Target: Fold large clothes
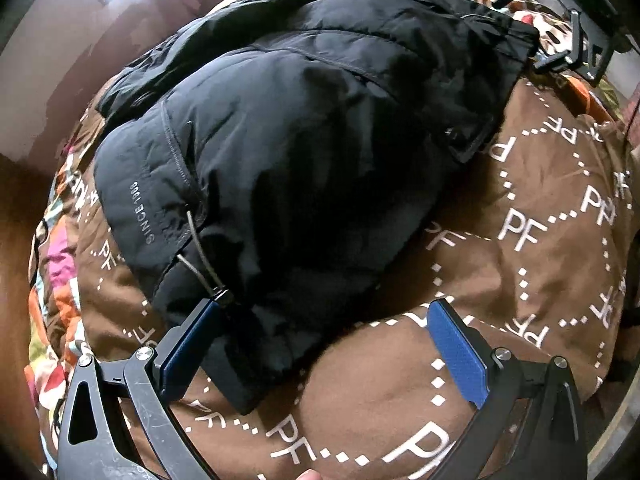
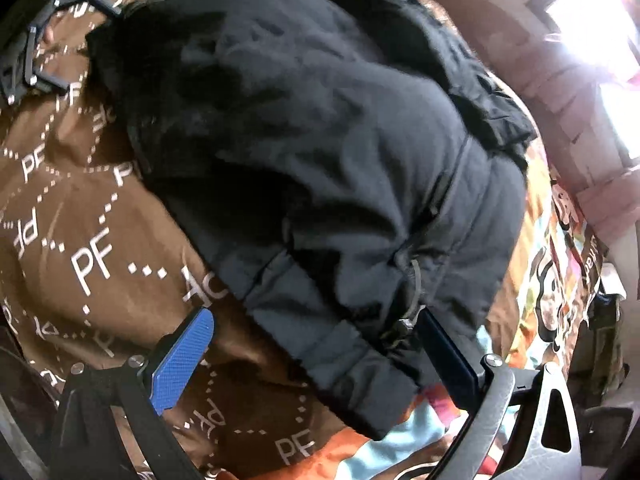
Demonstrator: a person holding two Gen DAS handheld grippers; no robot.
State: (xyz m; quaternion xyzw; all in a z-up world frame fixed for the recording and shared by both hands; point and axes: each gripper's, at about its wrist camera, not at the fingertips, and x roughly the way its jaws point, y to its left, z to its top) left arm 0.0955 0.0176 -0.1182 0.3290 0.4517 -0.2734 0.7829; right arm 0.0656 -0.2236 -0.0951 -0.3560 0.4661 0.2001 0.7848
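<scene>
Black padded jacket point(image 1: 304, 152) lies bunched in a rounded heap on a brown quilt point(image 1: 520, 248) printed with white "PF" letters and dotted diamond lines. The quilt's edge turns into a bright multicolour patchwork border point(image 1: 52, 280), seen along the left of the left wrist view and along the right of the right wrist view.

Jacket surface: matte, dark, quilted in broad puffy panels with stitched seams. Small grey lettering "SINCE 19…" point(image 1: 141, 211) runs along one panel near the heap's left side; the last digits are not legible. A grey elastic drawcord point(image 1: 200, 248) with a toggle hangs at the hem. A flat strip, possibly a placket or collar edge, juts out on the side toward the brown quilt. The fabric is doubled over itself in several layers — not flat, not squared.

Left gripper point(image 1: 324, 340): fingers spread wide, blue pads point(image 1: 456, 356) facing in. The left finger's tip sits right at the drawcord toggle and jacket hem; whether it touches, cannot tell. The right finger is over bare quilt. Nothing is clamped between them.

Right gripper point(image 2: 316, 344): also spread wide, with the jacket's hem lying in the gap between its fingers — the right finger's tip close against the drawcord point(image 2: 416, 280), the left finger's blue pad point(image 2: 182, 360) over brown quilt. The right wrist view is somewhat blurred.
</scene>
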